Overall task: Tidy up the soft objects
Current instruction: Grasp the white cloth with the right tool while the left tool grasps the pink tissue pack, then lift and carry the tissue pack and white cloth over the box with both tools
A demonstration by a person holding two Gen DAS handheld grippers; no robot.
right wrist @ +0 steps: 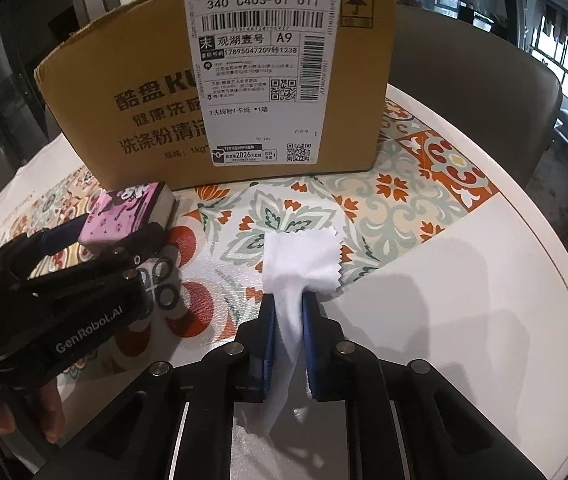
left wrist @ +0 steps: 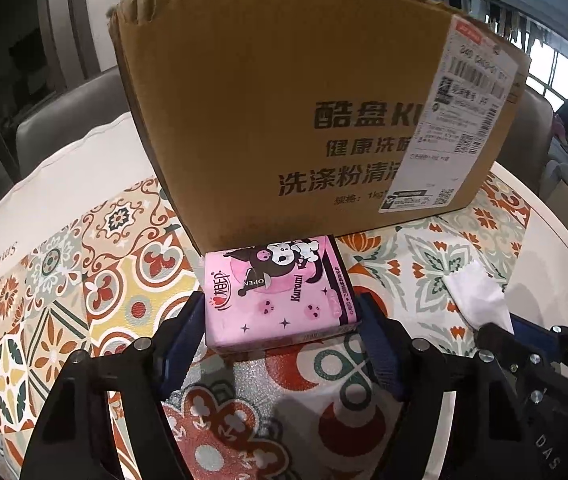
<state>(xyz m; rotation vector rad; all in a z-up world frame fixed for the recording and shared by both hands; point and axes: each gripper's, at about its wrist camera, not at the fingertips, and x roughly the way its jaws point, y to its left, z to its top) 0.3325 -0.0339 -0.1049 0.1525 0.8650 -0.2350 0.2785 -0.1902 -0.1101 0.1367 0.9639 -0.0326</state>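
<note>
Tissue pack (left wrist: pixel 278 294), pink, is lying on the patterned mat (left wrist: pixel 64 280) near the middle of the counter (right wrist: pixel 464 280), its far end touching the front wall of the cardboard box (left wrist: pixel 284 100). Left claw (left wrist: pixel 280 312) is straddling it, jaws standing on both flanks of the pack, wide apart; pads look to be at or just touching the sides, but I can't confirm they're pressing, so I'm reading it as not yet gripping.

White cloth (right wrist: pixel 304 264) is sitting toward the counter's right edge, where the mat ends. Right claw (right wrist: pixel 288 320) is clamped on it, jaws nearly together, fabric bunching between the pads and trailing back toward the camera.

Step in hand, by my read: both soft items are being picked up for stowing, probably into the box. Cloth grab is looking done; pack grab is mid-way.

Next move is calling for:
- left claw squeezing gently, pack is soft and will deform
- both lifting clear above the box rim, which stands tall
- cloth's loose end dragging could snag on the rim
</note>
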